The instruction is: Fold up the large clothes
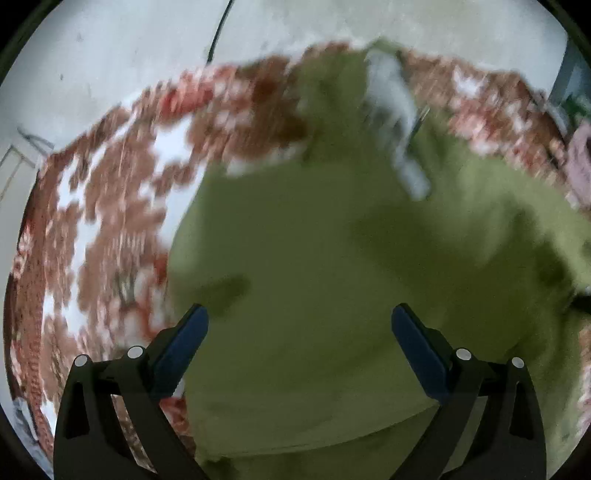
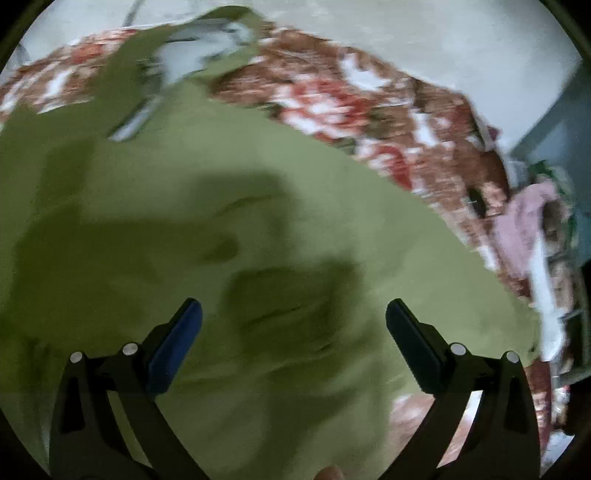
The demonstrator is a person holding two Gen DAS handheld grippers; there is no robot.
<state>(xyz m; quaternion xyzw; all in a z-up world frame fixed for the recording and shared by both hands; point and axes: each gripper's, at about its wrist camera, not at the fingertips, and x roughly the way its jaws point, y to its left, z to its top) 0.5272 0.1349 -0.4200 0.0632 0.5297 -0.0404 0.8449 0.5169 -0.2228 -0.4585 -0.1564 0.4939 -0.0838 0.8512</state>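
Observation:
A large olive-green garment (image 1: pixel 314 258) lies spread on a red and white floral cloth (image 1: pixel 110 221). It has a pale grey lining or patch (image 1: pixel 395 110) near its far end. My left gripper (image 1: pixel 299 325) is open and empty, above the garment near its left edge. In the right wrist view the same garment (image 2: pixel 221 184) fills the middle, with the grey patch (image 2: pixel 192 55) at the far end. My right gripper (image 2: pixel 293 317) is open and empty, above the garment. Both views are blurred by motion.
The floral cloth (image 2: pixel 369 110) covers a surface in front of a pale wall (image 1: pixel 110 55). A pink cloth (image 2: pixel 524 221) lies at the right edge of the surface. A dark cable (image 1: pixel 218 33) runs down the wall.

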